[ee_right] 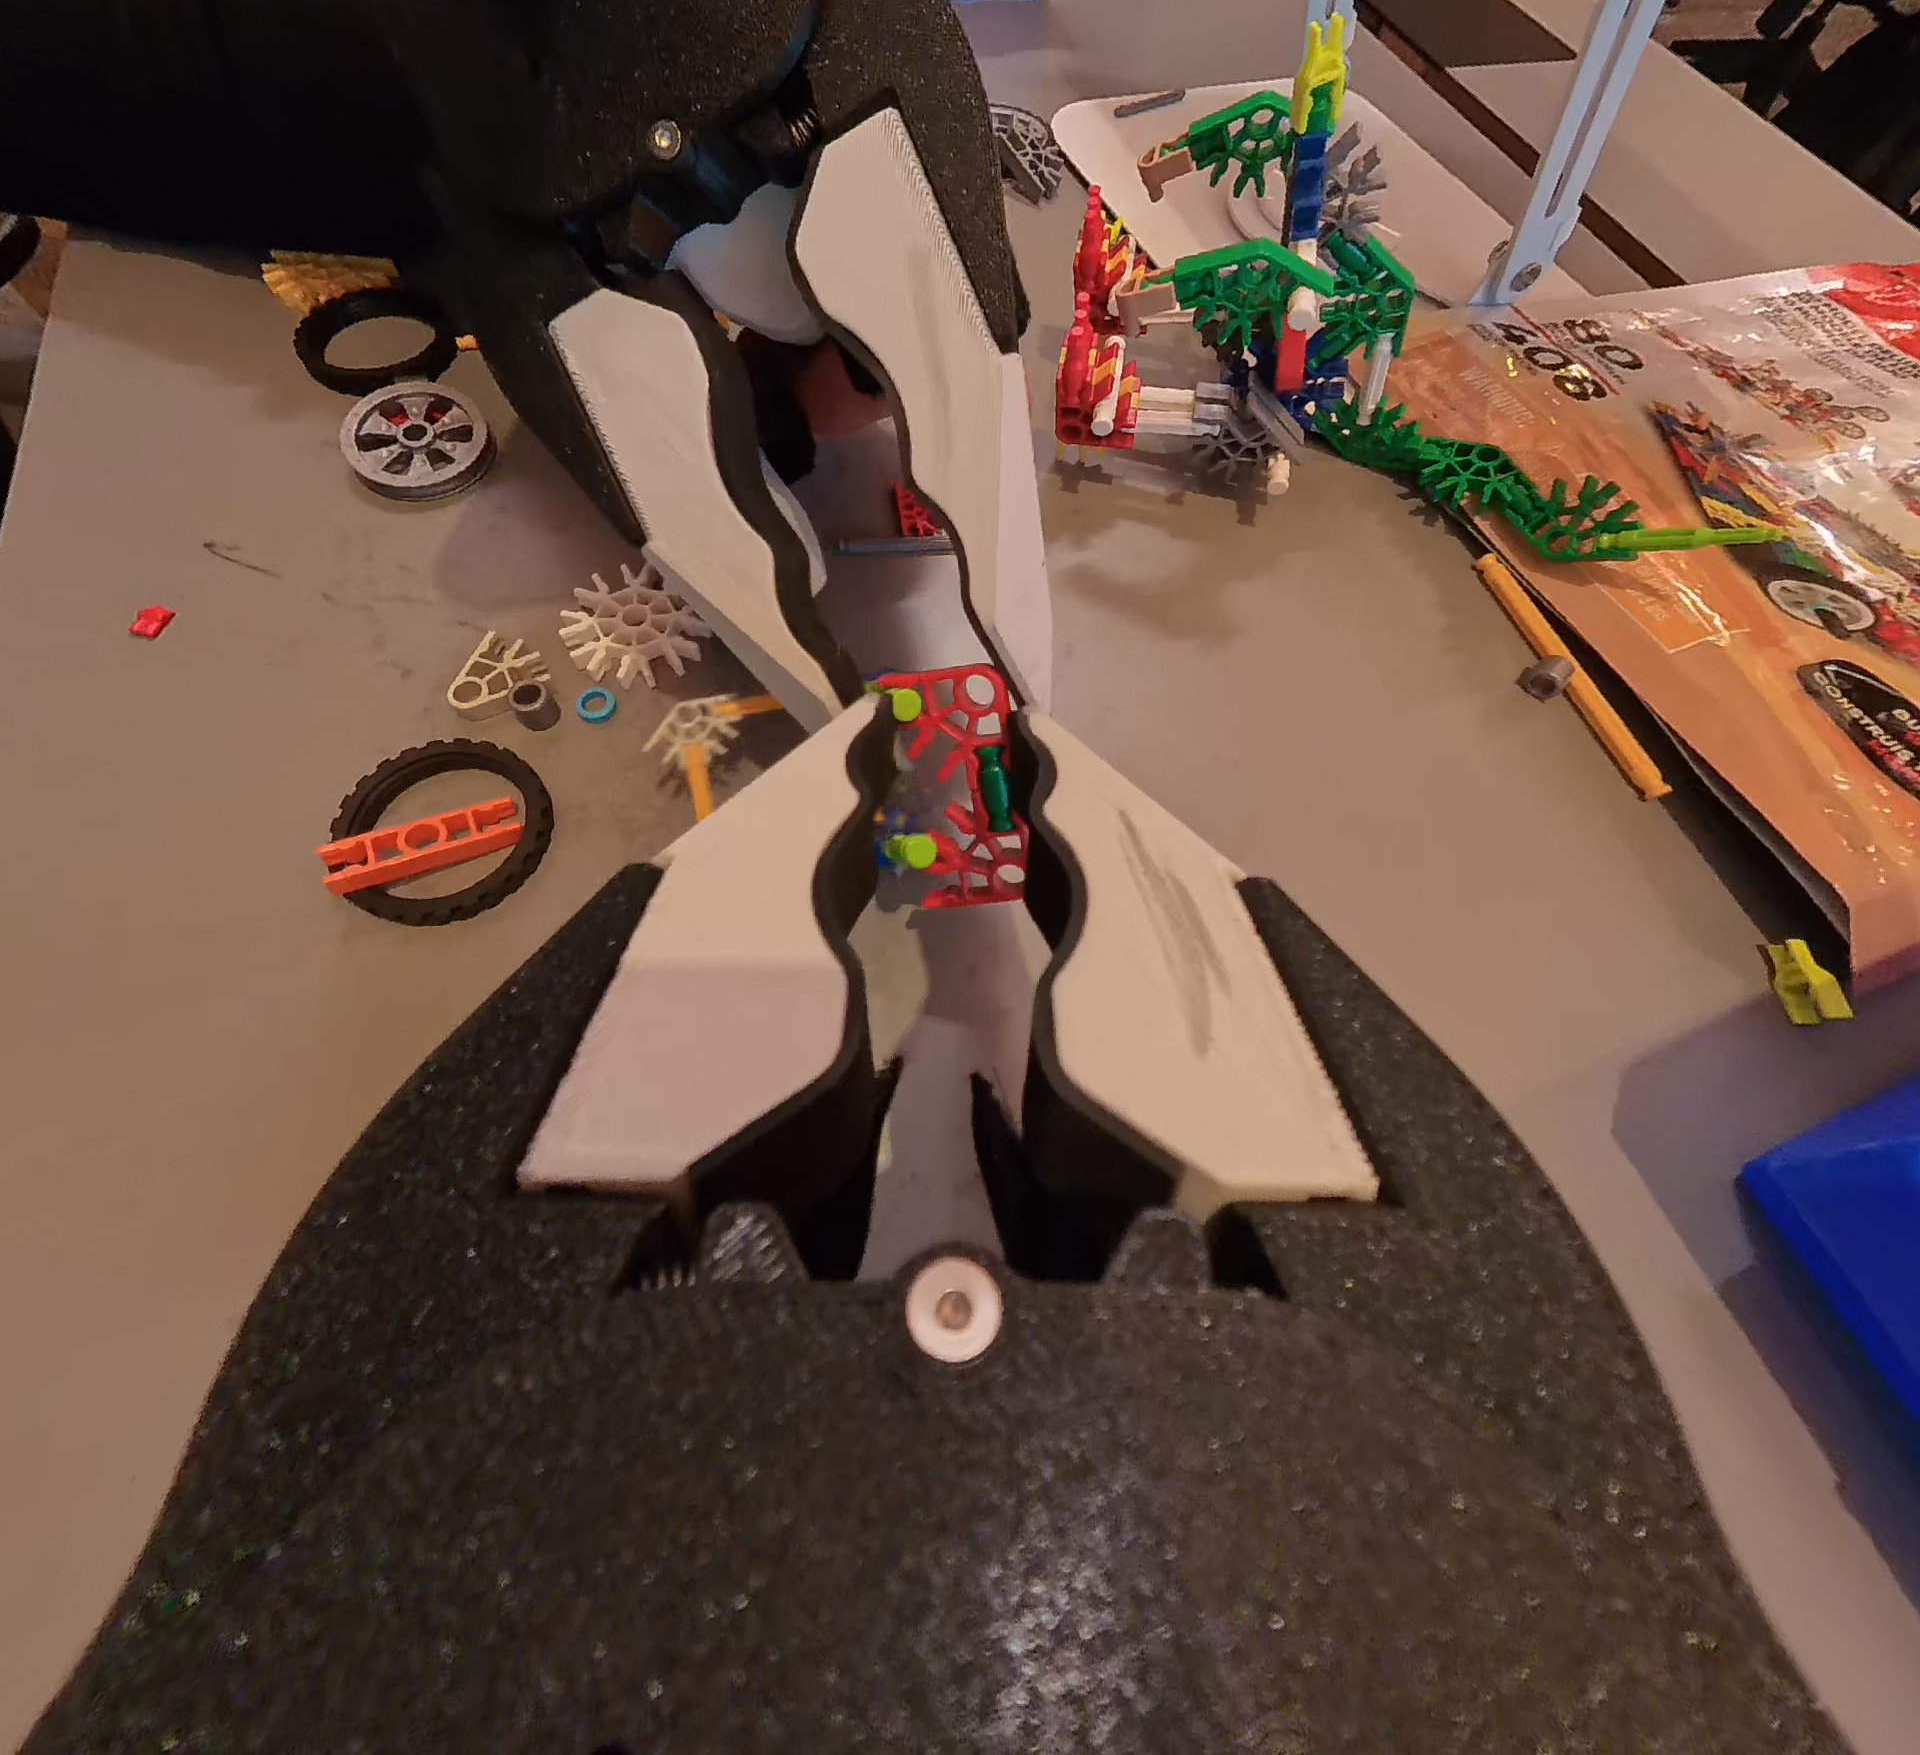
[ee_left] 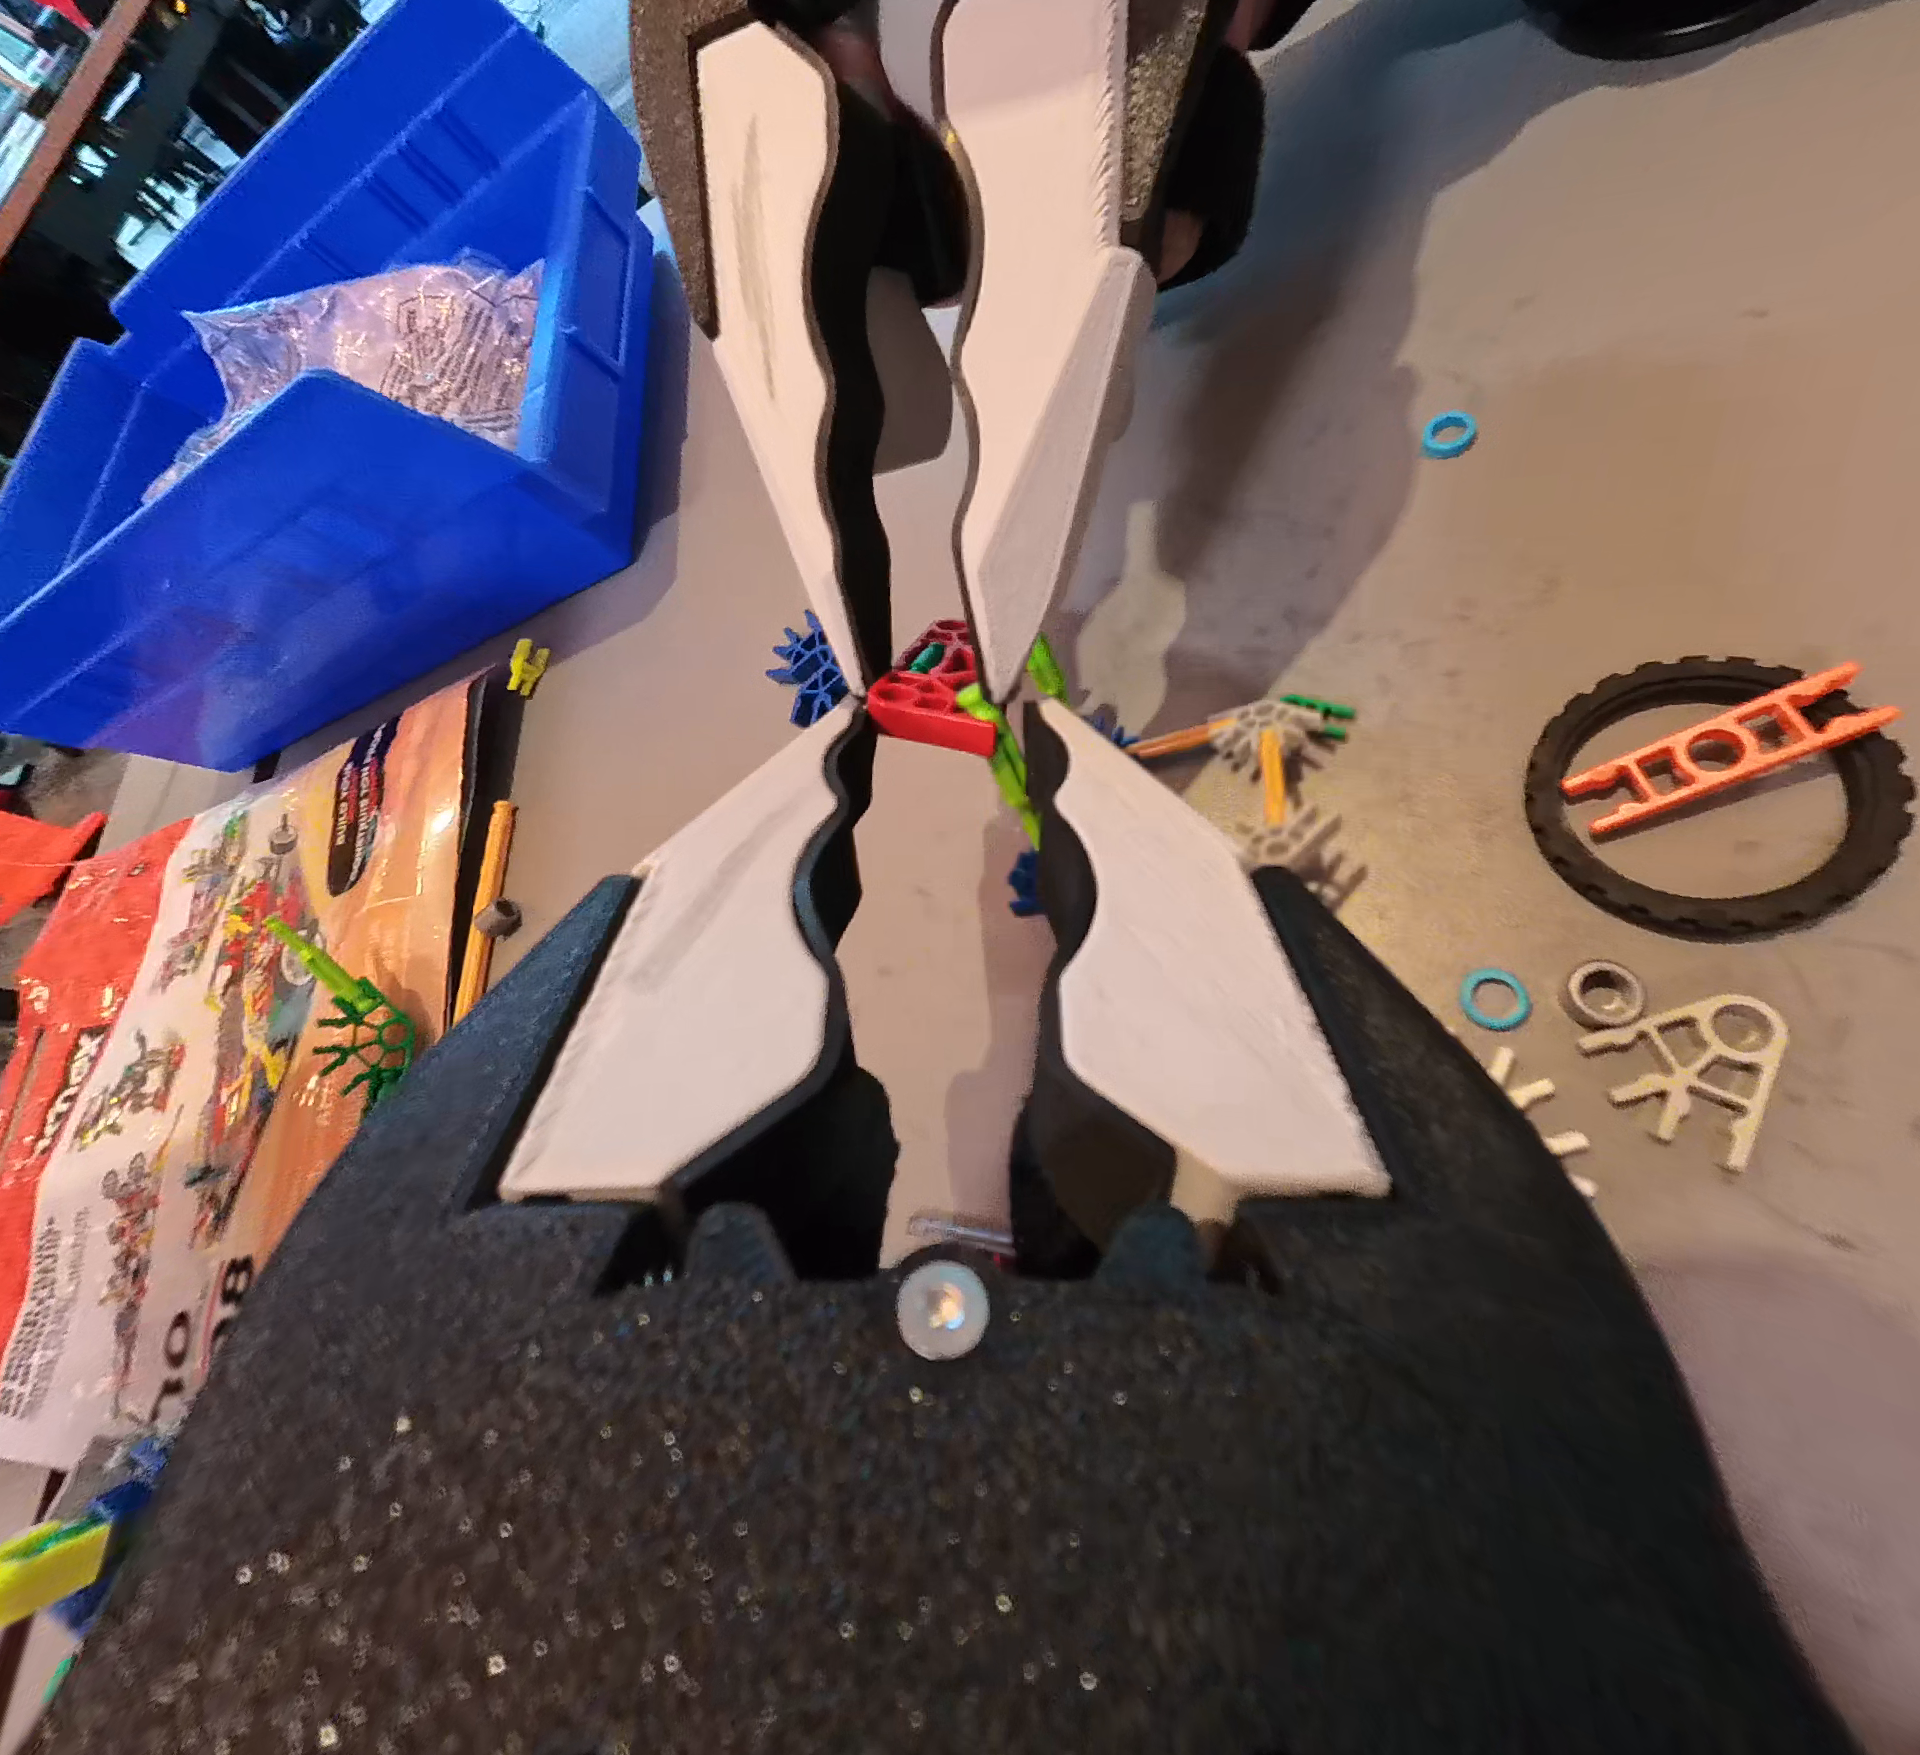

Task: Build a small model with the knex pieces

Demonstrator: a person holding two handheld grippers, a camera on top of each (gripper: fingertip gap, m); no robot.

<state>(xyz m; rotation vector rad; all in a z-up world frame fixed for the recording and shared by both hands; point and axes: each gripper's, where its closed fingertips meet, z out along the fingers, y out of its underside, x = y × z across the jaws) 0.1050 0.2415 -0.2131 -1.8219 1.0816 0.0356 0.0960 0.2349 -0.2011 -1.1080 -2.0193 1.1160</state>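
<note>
Tip to tip above a grey table (ee_left: 1558, 271): right tongs (ee_right: 951, 729) clamped on a red toy assembly (ee_right: 971, 786), flat red connector plates with lime pegs and a dark green rod, squeezed between both white fingers. Left tongs (ee_left: 940, 718) meeting the same piece (ee_left: 935, 687) from the opposite side, tips spread slightly and flanking it, left tip touching its edge; grip not clear enough to call.

At 3 o'clock of the left tongs in the left wrist view, a black tyre ring (ee_left: 1720, 796) with an orange ladder-shaped piece (ee_left: 1735, 744) lying across it. At 4 o'clock, a teal ring (ee_left: 1494, 999), a grey spacer (ee_left: 1605, 993) and a pale fan-shaped connector (ee_left: 1694, 1066). At 10 o'clock, a blue storage bin (ee_left: 343, 500) holding clear plastic bags (ee_left: 416, 355). At 8 o'clock, a printed instruction sheet in a plastic sleeve (ee_left: 208, 1030), beside it an orange rod (ee_left: 488, 905).

At 1 o'clock of the right tongs in the right wrist view, a half-built model (ee_right: 1247, 323) of green, red, blue and grey parts. At 10 o'clock, a silver spoked wheel hub (ee_right: 416, 438) and a white snowflake connector (ee_right: 634, 625).
</note>
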